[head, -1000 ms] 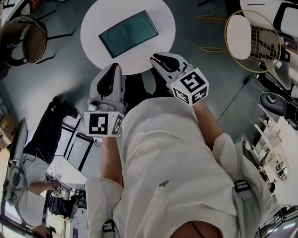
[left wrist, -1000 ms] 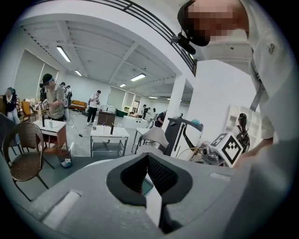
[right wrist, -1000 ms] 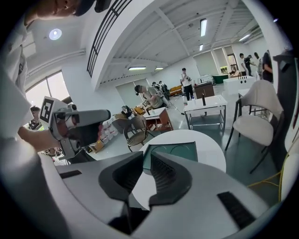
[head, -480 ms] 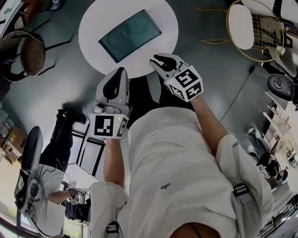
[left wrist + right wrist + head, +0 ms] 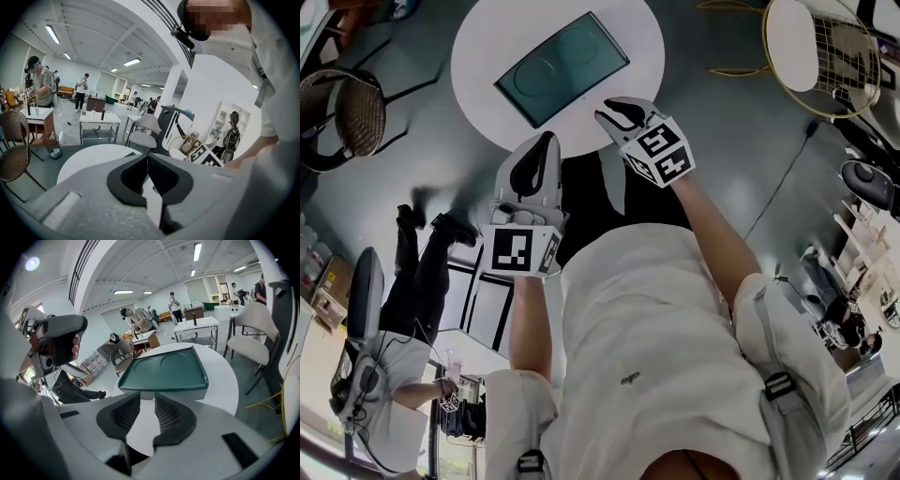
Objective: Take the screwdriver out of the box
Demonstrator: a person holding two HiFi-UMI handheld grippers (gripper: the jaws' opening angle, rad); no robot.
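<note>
We hold the left tool [image 5: 546, 142] pressed together and empty, at the near edge of the round white worktop [image 5: 487, 42]. The closed green box [image 5: 562, 67] lies ahead of both tools, its long axis slanting from near-left to far-right. The screwdriver is not visible and is presumably inside. The right tool [image 5: 146, 399] is the nearer and points at the box's near long side. Its jaws are spread with nothing between them, having just been opening. Compared with a second earlier, both tools have advanced towards the box.
</note>
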